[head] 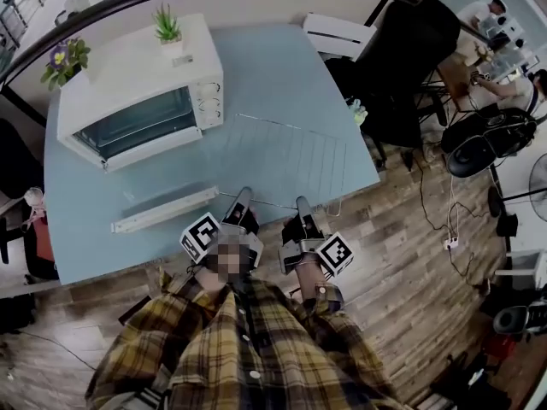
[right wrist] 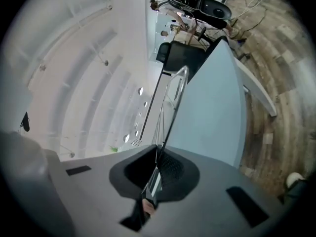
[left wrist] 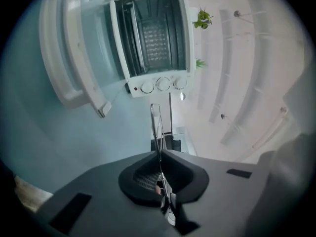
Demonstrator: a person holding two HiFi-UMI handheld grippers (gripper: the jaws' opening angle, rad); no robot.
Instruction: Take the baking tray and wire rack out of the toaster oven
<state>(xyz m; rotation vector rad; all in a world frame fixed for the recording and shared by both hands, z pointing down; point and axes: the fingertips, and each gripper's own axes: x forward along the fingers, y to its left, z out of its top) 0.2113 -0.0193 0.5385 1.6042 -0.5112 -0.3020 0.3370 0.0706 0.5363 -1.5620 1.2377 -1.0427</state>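
My left gripper (head: pixel 244 199) sits close in front of me at the near edge of the blue table (head: pixel 273 75). It points roughly level across the table, rolled onto its side. Its jaws are pinched tight on the near wire of the wire rack (head: pixel 291 156). The rack stretches out flat ahead of me, clear of the toaster oven (head: pixel 137 75), whose door hangs open. The baking tray (head: pixel 162 211) lies on the table just left of that gripper, in front of the oven. My right gripper (head: pixel 302 203) is held just beside the left one in the same level pose, jaws clamped on the same near edge of the rack.
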